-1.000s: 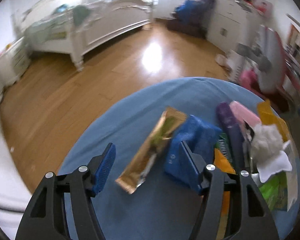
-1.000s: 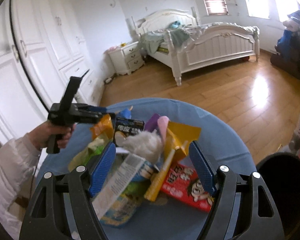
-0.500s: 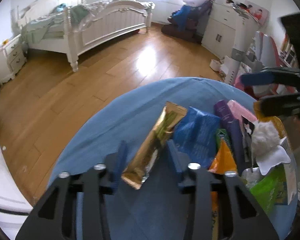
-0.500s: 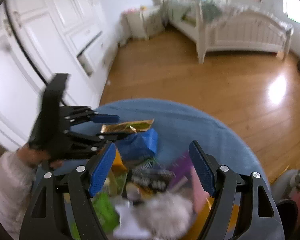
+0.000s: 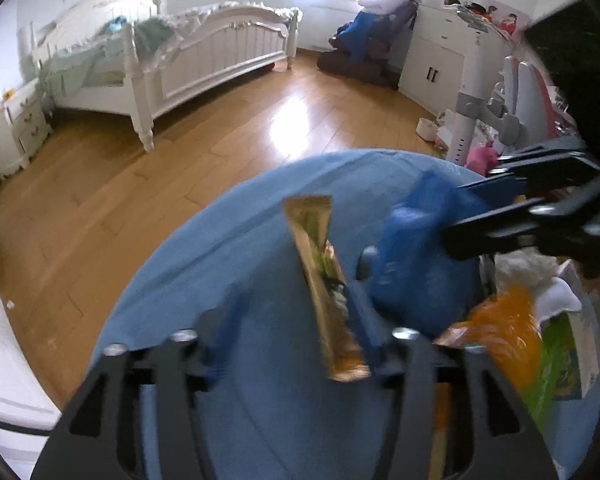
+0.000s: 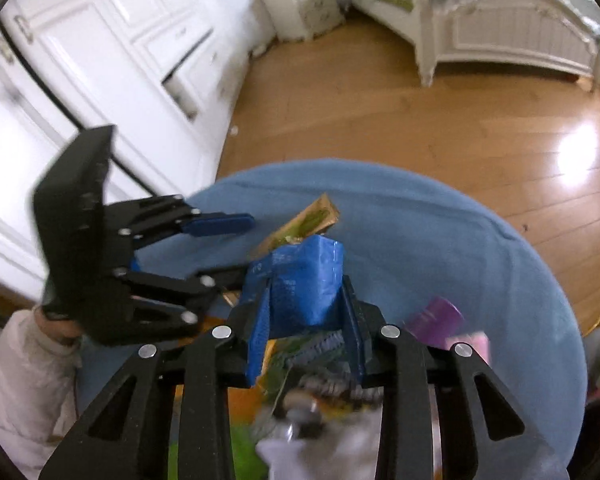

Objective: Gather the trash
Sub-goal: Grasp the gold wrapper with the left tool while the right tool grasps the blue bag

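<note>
A round table with a blue cloth (image 5: pixel 188 280) (image 6: pixel 440 240) holds a pile of wrappers. My right gripper (image 6: pixel 306 332) is shut on a blue packet (image 6: pixel 304 280) (image 5: pixel 412 264); it enters the left wrist view from the right. My left gripper (image 5: pixel 292 328) is open around the near end of a gold wrapper (image 5: pixel 320 276) (image 6: pixel 304 224); the wrapper rests against the right finger and the left finger stands apart. The left gripper also shows in the right wrist view (image 6: pixel 220 248), open, at the left.
An orange wrapper (image 5: pixel 500 324), a green package (image 5: pixel 560 364), white tissue (image 5: pixel 520 268) and a purple packet (image 6: pixel 436 316) lie on the cloth. A white bed (image 5: pixel 188 52), wardrobe (image 6: pixel 80 60) and wooden floor (image 5: pixel 100 180) surround the table.
My right gripper moved over to the blue packet and shut on it. My left gripper narrowed and shifted so the gold wrapper now stands between its fingers.
</note>
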`<action>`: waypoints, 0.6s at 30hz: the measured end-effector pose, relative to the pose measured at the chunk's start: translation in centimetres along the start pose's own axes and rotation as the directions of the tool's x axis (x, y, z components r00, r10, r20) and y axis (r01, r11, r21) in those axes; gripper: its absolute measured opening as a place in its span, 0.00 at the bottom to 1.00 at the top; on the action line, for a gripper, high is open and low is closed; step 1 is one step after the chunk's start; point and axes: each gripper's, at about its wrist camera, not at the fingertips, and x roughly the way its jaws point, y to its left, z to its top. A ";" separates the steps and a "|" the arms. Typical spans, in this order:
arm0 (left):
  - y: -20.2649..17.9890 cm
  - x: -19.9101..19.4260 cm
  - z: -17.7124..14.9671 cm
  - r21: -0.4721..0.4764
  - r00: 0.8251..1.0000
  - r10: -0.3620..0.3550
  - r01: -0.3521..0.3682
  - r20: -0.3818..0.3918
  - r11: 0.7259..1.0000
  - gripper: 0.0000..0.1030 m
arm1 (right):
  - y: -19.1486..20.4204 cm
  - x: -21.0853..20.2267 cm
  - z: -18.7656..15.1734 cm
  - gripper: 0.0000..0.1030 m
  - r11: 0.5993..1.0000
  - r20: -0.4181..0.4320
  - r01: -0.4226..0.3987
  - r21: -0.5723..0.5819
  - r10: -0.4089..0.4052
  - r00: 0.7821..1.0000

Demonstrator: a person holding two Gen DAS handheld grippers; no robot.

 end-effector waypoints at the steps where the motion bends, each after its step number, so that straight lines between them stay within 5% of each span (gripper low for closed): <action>1: -0.1 0.2 0.2 0.006 1.000 0.009 -0.009 0.002 1.000 0.66 | 0.1 -1.3 -0.7 0.32 1.000 0.045 0.017 0.012 -0.018 0.999; 6: -0.8 1.3 0.9 -0.030 0.998 -0.053 0.052 -0.017 0.998 0.65 | -0.2 -7.4 -5.3 0.32 0.993 0.236 0.026 0.115 -0.053 0.970; 8: -1.2 1.4 0.9 -0.047 0.998 -0.065 0.064 -0.017 0.997 0.49 | 0.0 -8.8 -7.3 0.32 0.990 0.289 0.001 0.141 -0.042 0.956; 10: -0.6 1.4 1.0 -0.113 0.994 -0.108 0.105 -0.020 0.988 0.08 | -0.2 -10.5 -9.4 0.32 0.987 0.332 -0.009 0.160 -0.045 0.942; 14: -0.7 0.9 -0.2 -0.130 0.999 -0.032 0.030 -0.016 0.991 0.04 | -1.4 -13.2 -12.7 0.32 0.982 0.381 -0.043 0.186 -0.031 0.924; 18: -1.9 -3.5 -1.4 -0.150 0.994 0.000 0.017 0.111 0.988 0.04 | -2.5 -14.4 -14.1 0.32 0.977 0.412 -0.071 0.202 -0.019 0.911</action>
